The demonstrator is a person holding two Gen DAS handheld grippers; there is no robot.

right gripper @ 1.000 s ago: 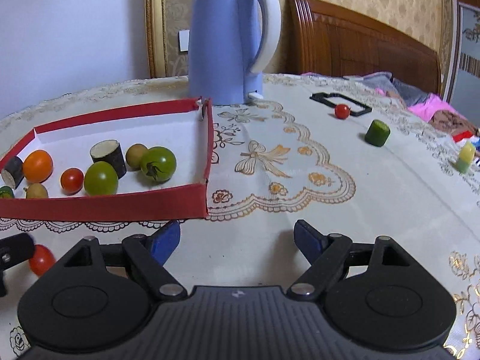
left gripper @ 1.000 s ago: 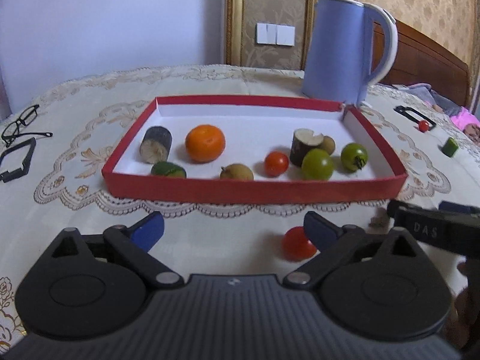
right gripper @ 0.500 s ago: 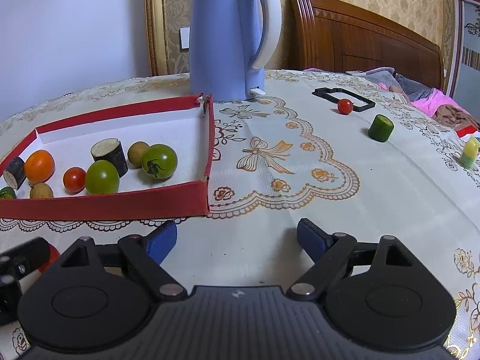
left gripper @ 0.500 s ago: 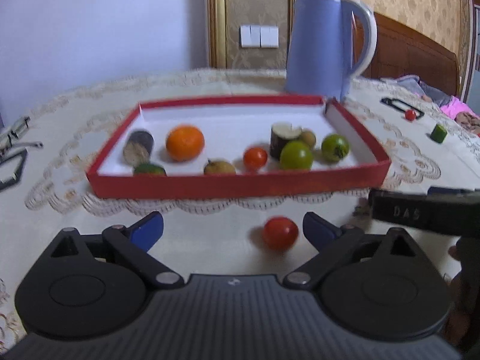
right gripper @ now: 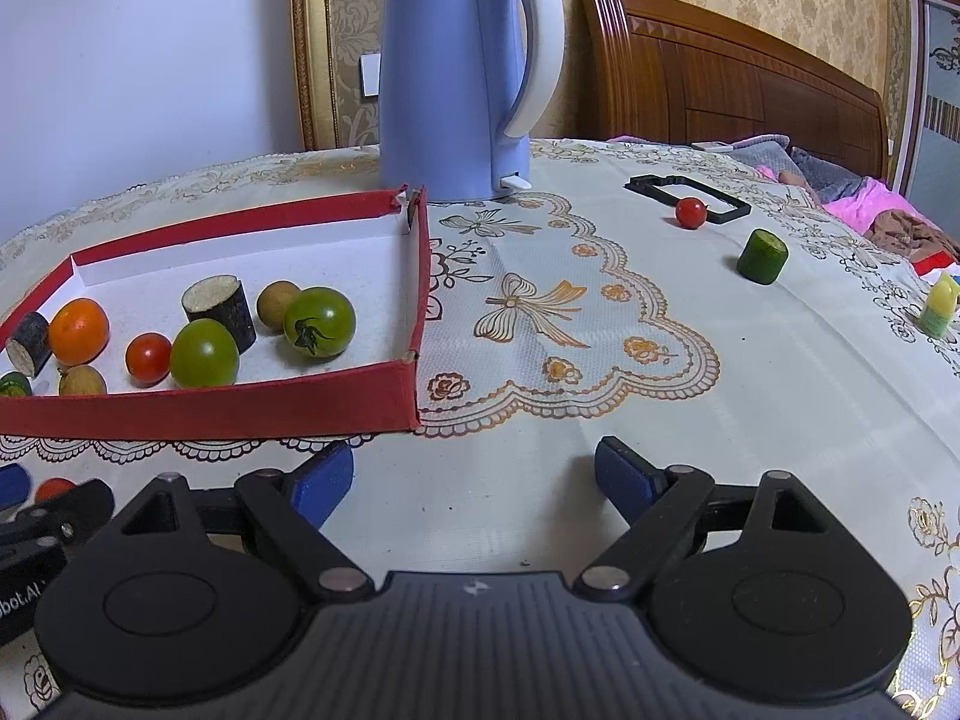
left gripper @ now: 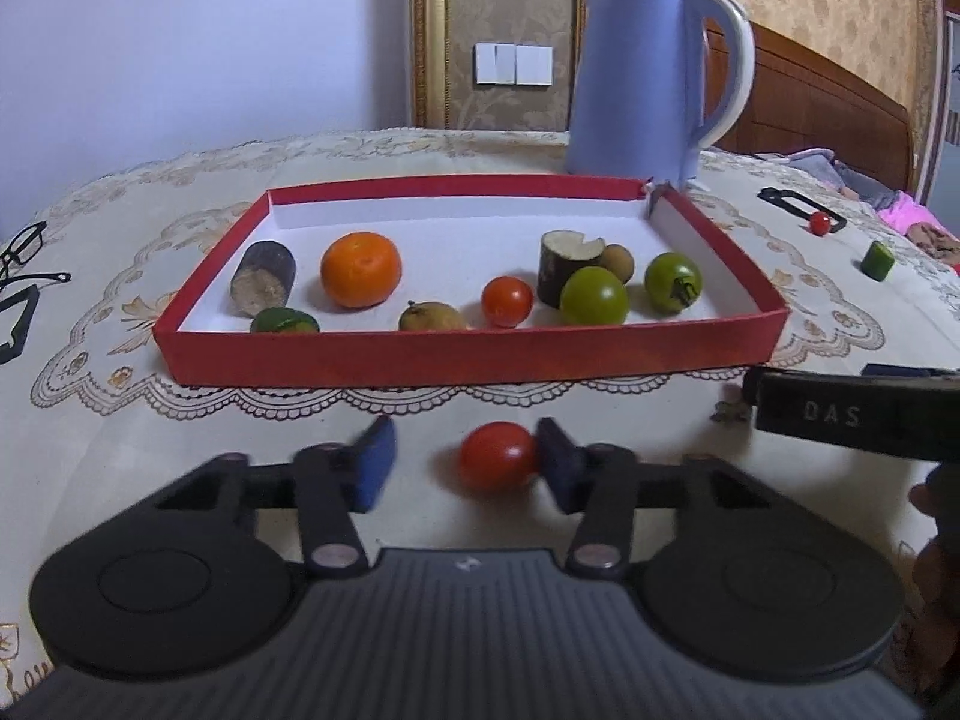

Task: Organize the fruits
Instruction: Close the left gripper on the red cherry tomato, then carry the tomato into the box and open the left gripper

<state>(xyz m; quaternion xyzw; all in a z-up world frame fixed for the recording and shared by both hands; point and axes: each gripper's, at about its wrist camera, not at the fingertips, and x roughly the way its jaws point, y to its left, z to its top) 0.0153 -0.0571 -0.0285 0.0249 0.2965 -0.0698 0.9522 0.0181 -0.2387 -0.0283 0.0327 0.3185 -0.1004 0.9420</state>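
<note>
Mostly sorted: red tray [left gripper: 468, 354], just ahead of the left tongs [left gripper: 465, 462], already holds an orange [left gripper: 360, 269], two green tomatoes [left gripper: 594, 296], a small red tomato [left gripper: 507, 300], brown fruits and two dark cut stubs

Still loose on the table [right gripper: 540, 480]: red tomato [left gripper: 497, 456] between the left tongs' pads; far ahead and right of the right tongs [right gripper: 474, 474], a small red tomato [right gripper: 690, 212], a green chunk [right gripper: 762, 255], a yellow-green piece [right gripper: 939, 306]

Left tongs: jaws have just been closing on the tomato; right pad touches it, left pad apart – not yet clamped

Right tongs: spread wide, nothing between

Tomato near-round; no clear long axis, stem end not visible
</note>
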